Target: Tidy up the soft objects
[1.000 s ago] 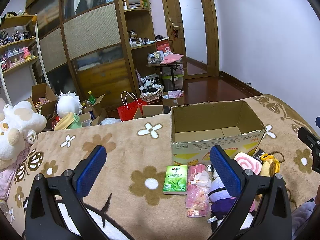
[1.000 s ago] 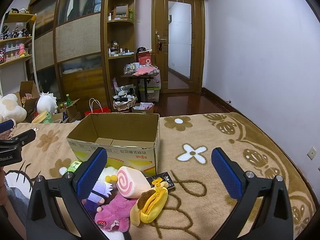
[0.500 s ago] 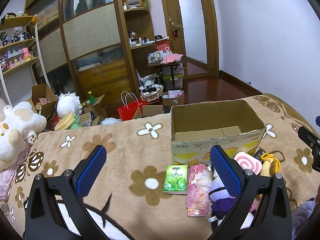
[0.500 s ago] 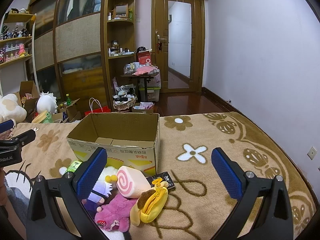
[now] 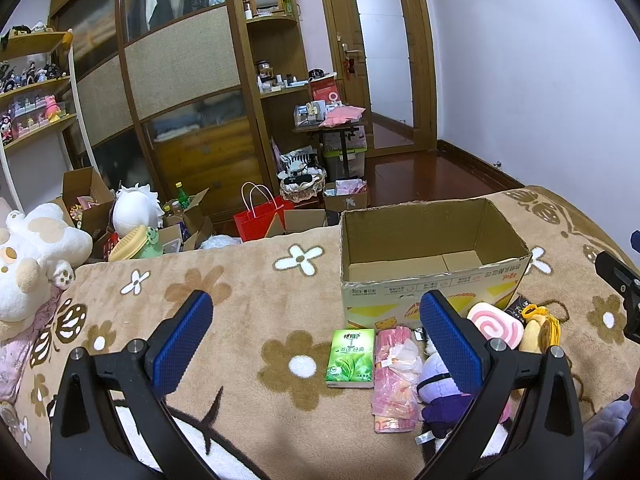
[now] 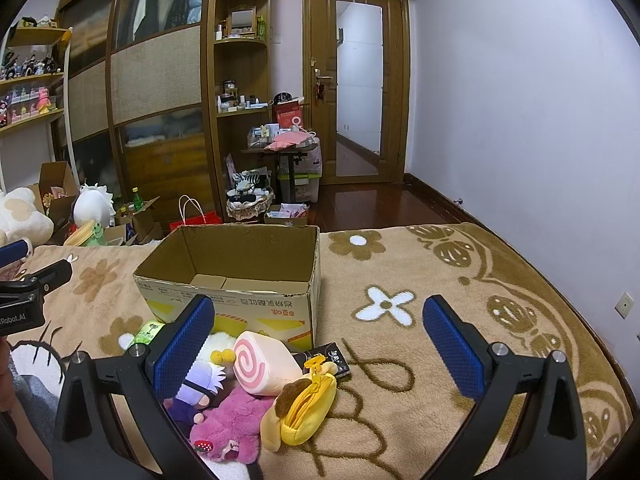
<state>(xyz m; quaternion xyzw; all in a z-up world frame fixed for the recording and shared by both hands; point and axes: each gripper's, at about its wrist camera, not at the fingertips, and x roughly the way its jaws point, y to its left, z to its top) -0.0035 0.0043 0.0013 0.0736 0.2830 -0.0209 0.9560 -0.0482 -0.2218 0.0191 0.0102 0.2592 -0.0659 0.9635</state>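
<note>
- Left gripper [image 5: 316, 334]: blue-padded fingers [image 5: 182, 338] spread wide, nothing between them, hovering over the brown flower-print blanket [image 5: 224, 292].
- Right gripper [image 6: 318, 338]: jaws equally wide, empty, above the near-right blanket area.
- Soft pile sits at the near side of the cardboard box [image 6: 240, 276], touching or just beside its front wall.
- Pink swirl roll plush [image 6: 262, 362]: cylinder, pink spiral on the end face, lying tilted; in the right wrist view it's between the fingers, nearer the left one.
- Yellow zip pouch [image 6: 300, 410]: plush with a brown patch, leaning on the swirl roll's near right side.
- Magenta plush [image 6: 230, 426]: fuzzy, nearest the camera, partly under the right gripper's left finger.
- Purple-and-white doll [image 6: 198, 384]: left of the magenta plush, half hidden by that finger; also behind the left gripper's right finger in the left wrist view.
- Green tissue pack [image 5: 351, 357] and pink wrapped pack [image 5: 396, 376]: flat, side by side, left of the pile, between the left gripper's fingers and closer to the right one.
- Small black packet [image 6: 326, 358]: just right of the roll; contents unreadable, possibly tissues.
- Box stands open and upright, only bare flaps visible inside.
</note>
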